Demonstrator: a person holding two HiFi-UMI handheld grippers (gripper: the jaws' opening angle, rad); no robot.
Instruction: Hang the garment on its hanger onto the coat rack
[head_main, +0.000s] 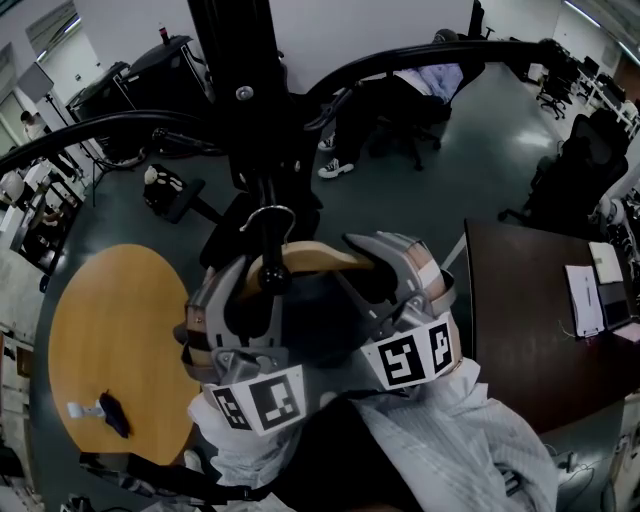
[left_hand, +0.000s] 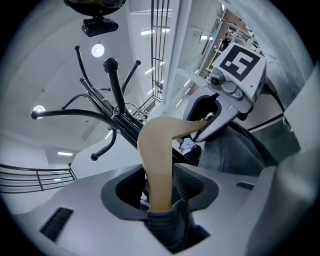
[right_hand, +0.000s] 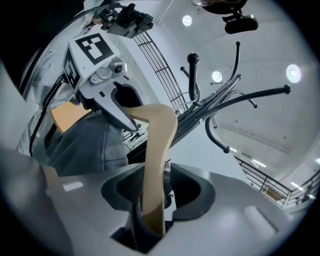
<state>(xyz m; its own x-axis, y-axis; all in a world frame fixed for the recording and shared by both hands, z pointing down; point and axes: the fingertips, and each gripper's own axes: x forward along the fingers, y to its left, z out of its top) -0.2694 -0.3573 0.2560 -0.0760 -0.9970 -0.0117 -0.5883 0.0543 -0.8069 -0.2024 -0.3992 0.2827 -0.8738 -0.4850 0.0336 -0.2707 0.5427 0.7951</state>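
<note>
hanger (head_main: 310, 262): tan wood, level | garment (left_hand: 235, 150): dark grey, draped on it | coat rack (head_main: 245, 90): black, just behind

Grey tongs (head_main: 255, 282), white textured sleeves (head_main: 445, 430)

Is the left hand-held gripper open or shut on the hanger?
Open. The left hand-held gripper has its jaws apart, a dark gap beside the hanger between them.

A round wooden table (head_main: 110, 330) bears a small dark object (head_main: 113, 412); the dark desk (head_main: 520, 320) carries papers (head_main: 585, 298)
</note>
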